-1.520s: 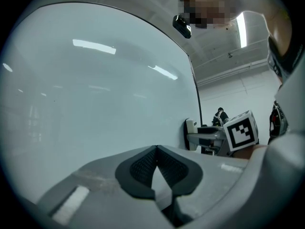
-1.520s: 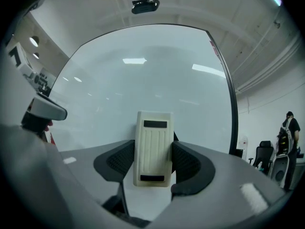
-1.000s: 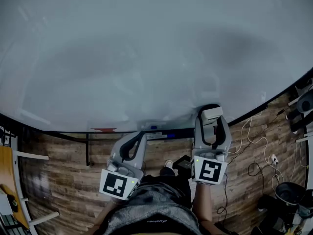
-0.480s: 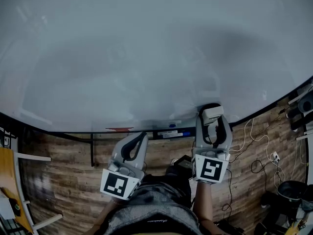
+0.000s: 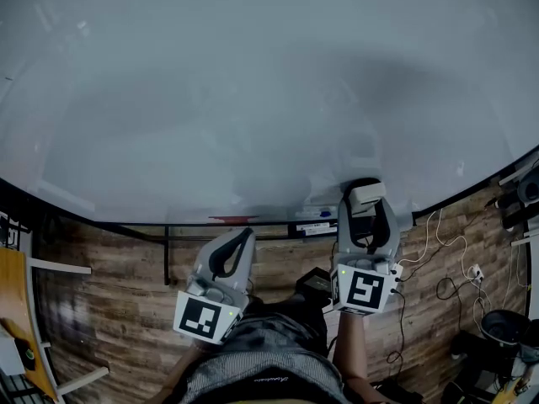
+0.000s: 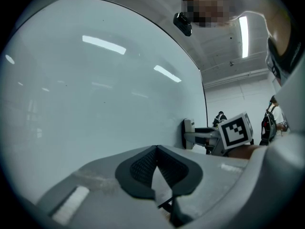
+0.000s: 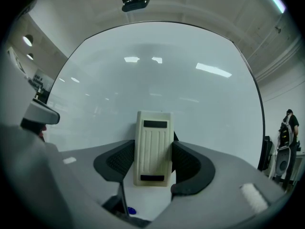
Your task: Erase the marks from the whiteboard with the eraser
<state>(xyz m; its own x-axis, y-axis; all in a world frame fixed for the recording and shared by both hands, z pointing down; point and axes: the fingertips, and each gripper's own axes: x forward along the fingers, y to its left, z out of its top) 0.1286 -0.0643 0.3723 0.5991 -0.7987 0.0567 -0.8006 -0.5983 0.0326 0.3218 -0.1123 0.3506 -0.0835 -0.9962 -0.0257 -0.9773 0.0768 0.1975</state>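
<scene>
Now we hold the eraser (image 5: 364,194) in the right gripper (image 5: 365,210). Its jaws are clamped on the eraser's two long sides, which shows plainly in the right gripper view, where the eraser (image 7: 153,147) stands upright between the dark pads (image 7: 116,162) of the right gripper (image 7: 153,168). The eraser sits against the whiteboard (image 5: 253,99), close to its lower edge and toward its right corner; from the left gripper view it looks to touch the board (image 6: 95,104).

Our left gripper (image 5: 237,244) hangs below the board's lower edge, over the wooden floor (image 5: 109,310), well left of the right one. Its jaws are together with nothing between them, the tips of the left gripper (image 6: 156,149) meeting in its own view.

Along the board's lower edge runs a ledge (image 5: 269,223) with something red (image 5: 229,220) and something blue (image 5: 318,227) on it.
</scene>
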